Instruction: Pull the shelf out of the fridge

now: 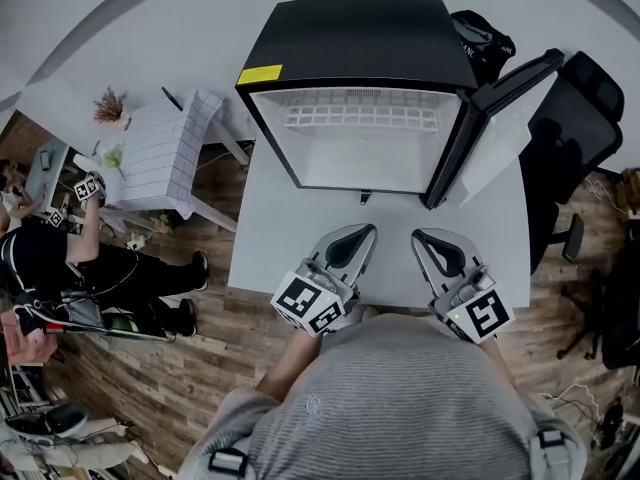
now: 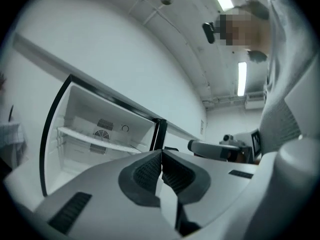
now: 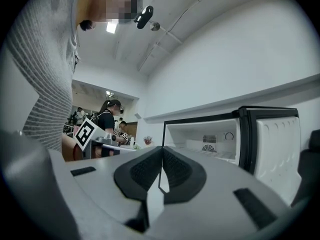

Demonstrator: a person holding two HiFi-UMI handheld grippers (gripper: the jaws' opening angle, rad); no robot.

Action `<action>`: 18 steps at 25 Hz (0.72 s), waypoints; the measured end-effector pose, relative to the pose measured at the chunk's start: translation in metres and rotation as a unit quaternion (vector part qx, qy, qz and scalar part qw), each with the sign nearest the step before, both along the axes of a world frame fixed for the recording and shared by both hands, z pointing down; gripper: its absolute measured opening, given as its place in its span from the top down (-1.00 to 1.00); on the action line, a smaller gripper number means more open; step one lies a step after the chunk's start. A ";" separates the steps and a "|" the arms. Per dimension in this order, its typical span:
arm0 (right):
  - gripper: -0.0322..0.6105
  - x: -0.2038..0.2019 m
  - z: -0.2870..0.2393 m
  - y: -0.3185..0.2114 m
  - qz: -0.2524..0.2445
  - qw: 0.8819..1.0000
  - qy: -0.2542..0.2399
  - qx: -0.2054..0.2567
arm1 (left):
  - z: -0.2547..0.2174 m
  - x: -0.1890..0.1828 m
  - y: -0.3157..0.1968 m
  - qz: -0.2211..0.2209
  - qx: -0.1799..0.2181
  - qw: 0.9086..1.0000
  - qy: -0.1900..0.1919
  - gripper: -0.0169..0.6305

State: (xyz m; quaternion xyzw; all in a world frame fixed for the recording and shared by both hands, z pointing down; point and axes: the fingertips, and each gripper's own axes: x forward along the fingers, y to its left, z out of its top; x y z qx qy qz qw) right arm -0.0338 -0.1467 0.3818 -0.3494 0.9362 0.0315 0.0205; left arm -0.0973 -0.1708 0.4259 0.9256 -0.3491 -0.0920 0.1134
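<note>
A small black fridge [image 1: 360, 38] stands on the white table [image 1: 270, 238] with its door [image 1: 500, 118] swung open to the right. A white wire shelf [image 1: 360, 116] sits inside, high in the cavity; the same shelf [image 2: 95, 140] shows in the left gripper view. My left gripper [image 1: 368, 232] rests near the table's front edge, shut and empty, pointing at the fridge. My right gripper [image 1: 420, 238] lies beside it, also shut with nothing between its pads. Both are well short of the fridge opening [image 3: 210, 144].
A white slatted chair [image 1: 170, 153] stands left of the table. A black office chair [image 1: 590, 118] is at the right behind the fridge door. People [image 1: 60, 258] sit at the far left over a wooden floor.
</note>
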 end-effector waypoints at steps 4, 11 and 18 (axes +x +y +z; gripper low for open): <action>0.86 0.003 0.002 -0.005 0.008 1.000 0.003 -0.005 | 0.008 -0.003 -0.026 -0.001 -0.131 0.978 0.163 0.91; 0.86 0.002 0.000 -0.014 0.005 1.000 0.009 0.000 | 0.015 -0.004 -0.060 0.045 -0.301 0.827 0.472 0.91; 0.86 0.004 0.002 -0.018 0.005 1.000 0.009 -0.009 | 0.024 -0.011 -0.097 0.028 -0.310 0.794 0.522 0.91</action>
